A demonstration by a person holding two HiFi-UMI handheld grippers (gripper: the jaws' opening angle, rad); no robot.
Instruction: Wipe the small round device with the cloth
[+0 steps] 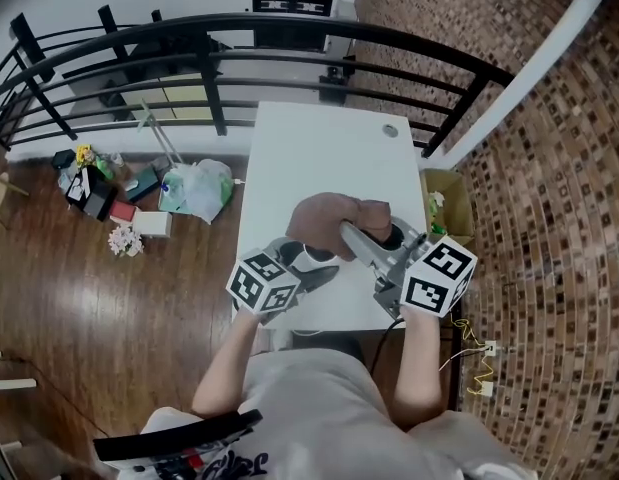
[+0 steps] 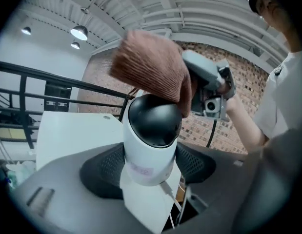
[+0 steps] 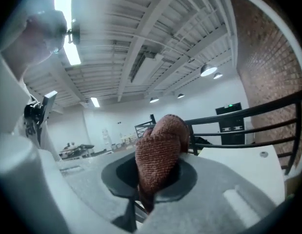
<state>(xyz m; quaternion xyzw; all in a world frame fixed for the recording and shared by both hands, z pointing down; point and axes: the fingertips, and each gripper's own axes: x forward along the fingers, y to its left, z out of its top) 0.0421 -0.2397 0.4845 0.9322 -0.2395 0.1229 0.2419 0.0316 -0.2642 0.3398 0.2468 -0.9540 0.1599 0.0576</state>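
The small round device (image 2: pixel 150 139), a white body with a glossy black dome, is lifted off the white table (image 1: pixel 319 138). My left gripper (image 2: pixel 148 165) is shut on its white body, one black pad on each side. In the head view the device (image 1: pixel 311 259) shows only partly, just ahead of the left gripper (image 1: pixel 307 268). The brown ribbed cloth (image 2: pixel 151 69) is bunched and rests on the upper right of the dome. My right gripper (image 1: pixel 349 232) comes in from the right, shut on the cloth (image 3: pixel 158 160), which fills its jaws (image 3: pixel 150 177) and hides the device from that view.
A black railing (image 1: pixel 219 68) runs behind the table. The tabletop has a round cable hole (image 1: pixel 390 130) near its far right corner. Bags and clutter (image 1: pixel 194 188) lie on the wooden floor to the left, and a cardboard box (image 1: pixel 447 203) stands to the right.
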